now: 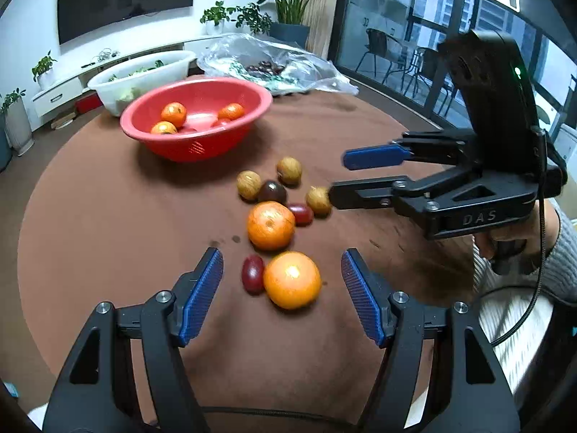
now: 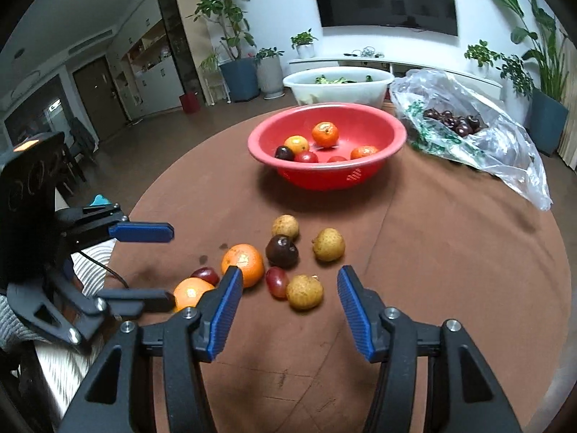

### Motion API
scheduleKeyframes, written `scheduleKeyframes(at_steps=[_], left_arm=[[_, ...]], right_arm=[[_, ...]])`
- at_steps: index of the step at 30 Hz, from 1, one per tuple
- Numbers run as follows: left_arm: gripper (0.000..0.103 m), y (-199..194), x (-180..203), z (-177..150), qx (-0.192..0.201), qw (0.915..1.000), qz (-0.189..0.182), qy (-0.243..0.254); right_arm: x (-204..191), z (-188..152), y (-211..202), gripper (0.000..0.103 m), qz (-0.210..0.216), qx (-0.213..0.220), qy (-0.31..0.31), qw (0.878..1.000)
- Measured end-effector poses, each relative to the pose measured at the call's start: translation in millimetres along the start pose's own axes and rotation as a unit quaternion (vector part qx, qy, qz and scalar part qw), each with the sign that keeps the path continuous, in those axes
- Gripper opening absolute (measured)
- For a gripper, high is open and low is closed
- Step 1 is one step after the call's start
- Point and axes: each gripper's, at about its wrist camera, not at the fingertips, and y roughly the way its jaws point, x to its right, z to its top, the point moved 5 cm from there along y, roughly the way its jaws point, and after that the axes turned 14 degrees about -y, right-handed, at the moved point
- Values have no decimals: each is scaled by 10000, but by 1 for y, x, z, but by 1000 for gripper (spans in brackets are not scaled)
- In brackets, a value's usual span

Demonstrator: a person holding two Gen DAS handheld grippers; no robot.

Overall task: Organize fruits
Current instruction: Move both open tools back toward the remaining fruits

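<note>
1. The left tool [image 1: 281, 270] hangs low over the round desk covered in brown cloth [image 1: 108, 216], its blue-padded fingers [image 1: 202, 296] spread wide and holding nothing.
2. Between those fingers, from the left wrist view, lies a bright orange round tangerine [image 1: 292, 280], with a small dark-red oval tomato [image 1: 253, 274] touching its left side.
3. Just beyond sits a second orange tangerine [image 1: 270, 225], beside another small red tomato [image 1: 301, 214].
4. The right tool [image 2: 288, 288] is also spread wide and empty; in its own view a tan, rough-skinned round longan [image 2: 304, 291] lies between its fingers, with a red grape-like tomato [image 2: 277, 281] touching it.
5. Two more tan longans [image 2: 328, 244] [image 2: 285, 226] and a dark purple-brown round fruit [image 2: 282, 250] lie a little farther on.
6. In the left wrist view, the right tool's lower finger tip meets the nearest longan [image 1: 318, 200]; whether they touch cannot be told.
7. A red plastic basin [image 2: 360, 176] stands past the loose fruit, holding tangerines, red tomatoes and one dark fruit.
8. Behind it are a white plastic basin of greens [image 2: 339, 90] and a clear plastic bag of dark fruit [image 2: 505, 151].
</note>
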Motion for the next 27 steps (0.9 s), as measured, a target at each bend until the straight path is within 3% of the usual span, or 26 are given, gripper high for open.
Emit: scheduleKeyframes(at_steps=[13, 27], left_arm=[[66, 8, 0, -8, -46, 9999, 151, 16], [66, 15, -5, -4, -62, 9998, 194, -17]], right_arm=[[-29, 13, 18, 58, 140, -243, -629, 9976], [11, -5, 25, 58, -308, -527, -19, 9981]])
